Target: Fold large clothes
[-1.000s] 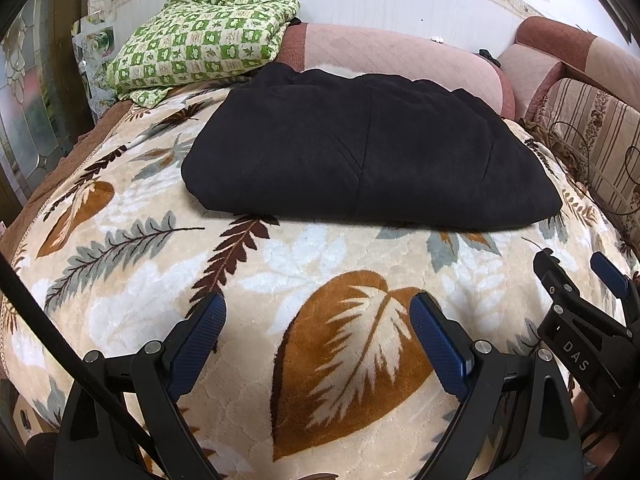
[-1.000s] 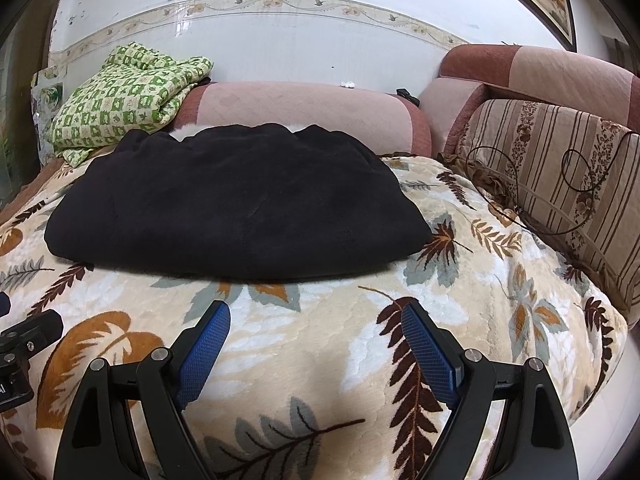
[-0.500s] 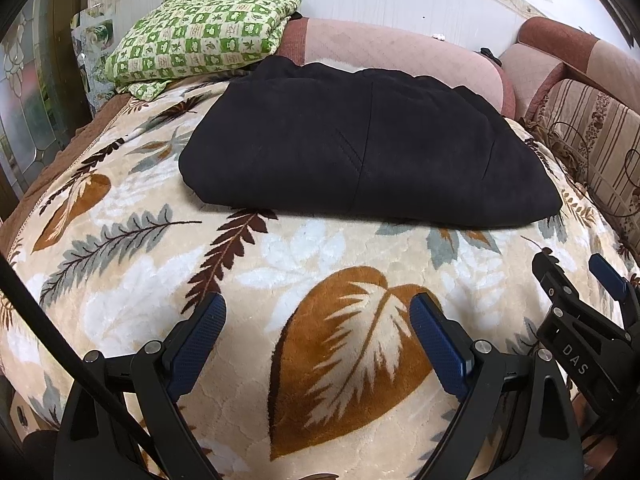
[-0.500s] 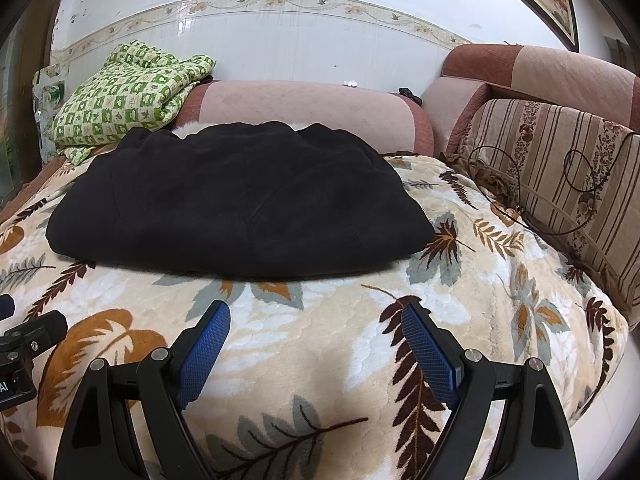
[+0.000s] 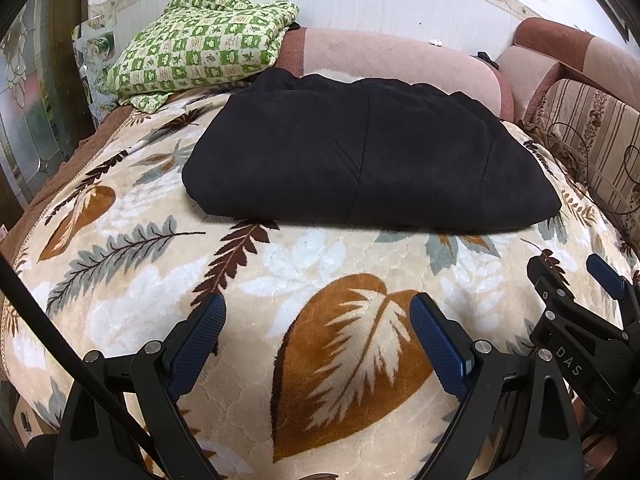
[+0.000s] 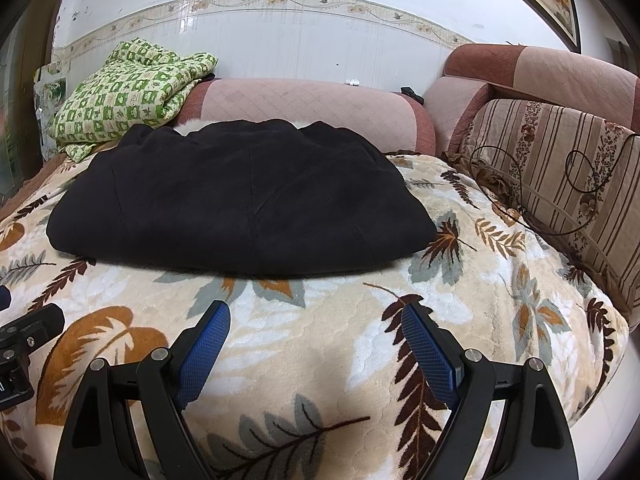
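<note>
A black garment (image 5: 368, 156) lies folded in a thick rectangle on the leaf-patterned blanket (image 5: 280, 272); it also shows in the right wrist view (image 6: 240, 204). My left gripper (image 5: 318, 320) is open and empty, hovering over the blanket well short of the garment's near edge. My right gripper (image 6: 316, 324) is open and empty, also short of the garment. The right gripper shows at the right edge of the left wrist view (image 5: 576, 276). Part of the left gripper shows at the left edge of the right wrist view (image 6: 24, 332).
A green checked quilt (image 5: 200, 56) lies folded at the back left, also in the right wrist view (image 6: 124, 92). Pink bolster cushions (image 6: 304, 108) line the back wall. A striped cushion (image 6: 560, 172) stands at the right. The blanket's right edge (image 6: 600, 360) drops off.
Both grippers have drawn back a little and tilted slightly; the garment sits a little higher in the views. The garment itself has not moved. Both grippers stay open.
</note>
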Demonstrator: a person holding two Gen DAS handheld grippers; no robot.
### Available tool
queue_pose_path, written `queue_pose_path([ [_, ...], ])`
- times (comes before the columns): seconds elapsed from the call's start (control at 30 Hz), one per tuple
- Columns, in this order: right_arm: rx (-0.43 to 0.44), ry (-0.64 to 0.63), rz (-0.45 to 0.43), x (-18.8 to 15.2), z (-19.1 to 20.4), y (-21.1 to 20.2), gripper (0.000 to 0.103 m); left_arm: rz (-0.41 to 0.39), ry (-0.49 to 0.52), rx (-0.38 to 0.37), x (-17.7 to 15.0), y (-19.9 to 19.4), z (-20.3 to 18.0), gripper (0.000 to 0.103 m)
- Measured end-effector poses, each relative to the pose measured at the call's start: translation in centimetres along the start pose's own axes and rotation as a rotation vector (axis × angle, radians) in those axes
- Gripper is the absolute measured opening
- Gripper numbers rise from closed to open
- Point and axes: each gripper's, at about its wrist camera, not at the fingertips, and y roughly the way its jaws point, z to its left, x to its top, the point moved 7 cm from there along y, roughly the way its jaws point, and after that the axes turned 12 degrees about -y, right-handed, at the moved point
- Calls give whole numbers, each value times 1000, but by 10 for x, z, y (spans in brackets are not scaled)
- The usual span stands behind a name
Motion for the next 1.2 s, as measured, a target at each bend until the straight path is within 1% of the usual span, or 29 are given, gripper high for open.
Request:
queue_pose_path([
  [0.27, 3, -5, 2, -1, 0, 0, 90, -35, 30, 7, 1, -6, -5, 92],
  [1.2, 6, -11, 4, -2, 2, 2, 90, -18, 27, -2, -1, -2, -5, 92],
])
